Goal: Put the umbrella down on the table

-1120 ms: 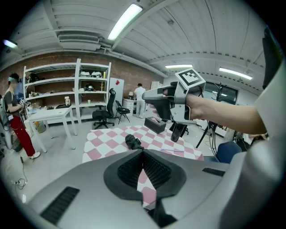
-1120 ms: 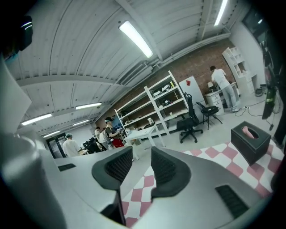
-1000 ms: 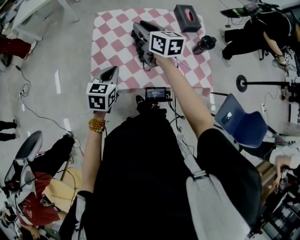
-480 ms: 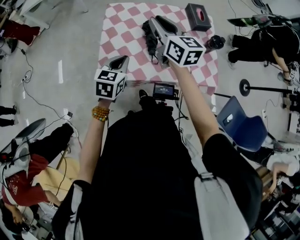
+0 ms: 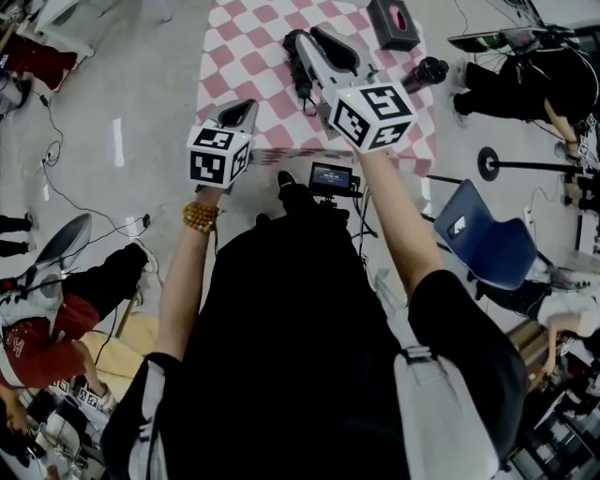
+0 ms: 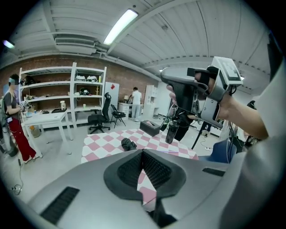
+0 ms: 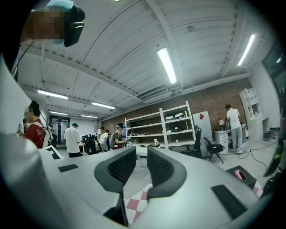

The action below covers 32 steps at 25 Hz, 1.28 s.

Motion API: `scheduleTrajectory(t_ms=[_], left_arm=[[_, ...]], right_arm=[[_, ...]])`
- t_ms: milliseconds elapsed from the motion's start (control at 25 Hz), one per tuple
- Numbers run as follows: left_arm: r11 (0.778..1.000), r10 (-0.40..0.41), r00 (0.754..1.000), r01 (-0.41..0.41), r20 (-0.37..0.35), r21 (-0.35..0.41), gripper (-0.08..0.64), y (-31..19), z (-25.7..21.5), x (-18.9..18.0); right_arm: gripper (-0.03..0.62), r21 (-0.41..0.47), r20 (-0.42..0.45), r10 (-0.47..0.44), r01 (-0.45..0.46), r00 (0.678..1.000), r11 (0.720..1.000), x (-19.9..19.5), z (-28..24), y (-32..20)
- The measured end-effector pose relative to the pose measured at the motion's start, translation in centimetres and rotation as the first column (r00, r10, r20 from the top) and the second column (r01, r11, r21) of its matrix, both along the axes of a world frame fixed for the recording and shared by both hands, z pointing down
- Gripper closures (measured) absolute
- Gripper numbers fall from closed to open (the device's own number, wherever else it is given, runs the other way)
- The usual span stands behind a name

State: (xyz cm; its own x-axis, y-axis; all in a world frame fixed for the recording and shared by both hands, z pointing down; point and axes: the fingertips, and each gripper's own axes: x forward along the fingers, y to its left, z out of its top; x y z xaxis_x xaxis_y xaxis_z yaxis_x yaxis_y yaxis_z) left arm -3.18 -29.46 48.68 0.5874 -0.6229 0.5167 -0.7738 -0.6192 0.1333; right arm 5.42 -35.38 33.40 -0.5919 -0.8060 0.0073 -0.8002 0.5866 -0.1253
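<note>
- L gripper [image 6: 143, 154]: pads meet at the tips and hold nothing. Only checked cloth shows through the slot below them.
- R gripper [image 7: 141, 155]: narrow gap btw pads, jaws closing, nothing in the gap. It points roughly level, out across the room.
- Umbrella [image 5: 298, 70]: black, folded, lying on the table [image 5: 248, 56], which has a pink/white check cloth. In head view it sits at 9 o'clock of the R gripper's jaws, and the gripper body overlaps its right side. In L gripper view it's the dark lump [image 6: 128, 144] at 12 o'clock, just past the pad tips, w/ no gripper touching it.
- In L gripper view the R gripper is at 2 o'clock, up high and well clear of the cloth, w/ a hand round it.
- Tissue box [image 5: 394, 23]: dark w/ a pink tissue, on the far right corner of the table. From the umbrella it's at 1 o'clock in head view, apart from it.
- Dark bottle [image 5: 424, 73]: at the table's right edge, 3 o'clock of the umbrella. In L gripper view it's partly covered by the R gripper.
- Small camera w/ screen [image 5: 331, 178]: at the table's near edge, 6 o'clock of the umbrella, btw the person's body and the cloth.
- Blue chair [image 5: 487, 246]: on the floor at 4 o'clock of the table.
- Bystanders in head view: one seated at 2 o'clock, another in red at 8 o'clock.
- White shelving [image 6: 67, 94] on a brick wall. In L gripper view it's at 10 o'clock, w/ a black office chair [image 6: 97, 118] and a white desk [image 6: 44, 118] in front.
</note>
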Motion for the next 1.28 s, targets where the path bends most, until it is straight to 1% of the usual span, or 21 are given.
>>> scheduleTrajectory(t_ms=[360,480,800,1000,1280], left_arm=[[1.000,0.021,1.000,-0.021,-0.009,0.014,0.546,1.2,-0.7,-0.8],[1.000,0.022,1.000,-0.021,-0.010,0.018,0.546,1.6,-0.8,-1.1],[1.000,0.016,1.000,-0.016,-0.008,0.012,0.546,2.9,-0.8,-2.2],[1.000,0.013,1.000,-0.012,-0.007,0.007,0.546,3.4,-0.5,-3.0],[1.000,0.012,1.000,-0.012,-0.011,0.003,0.546,3.5,-0.3,-3.3]], right_arm=[[0.515,0.104,-0.060,0.015,-0.009,0.998,0.995,-1.4,-0.9,4.7],[0.517,0.121,-0.071,0.025,-0.016,0.997,0.992,-1.5,-0.5,5.9],[0.522,0.098,-0.070,0.044,-0.037,0.997,0.994,-2.0,0.9,8.5],[0.525,0.065,-0.064,0.056,-0.052,0.996,0.997,-2.3,2.7,9.8],[0.529,0.040,-0.087,0.064,-0.060,0.994,0.997,-2.4,4.4,10.7]])
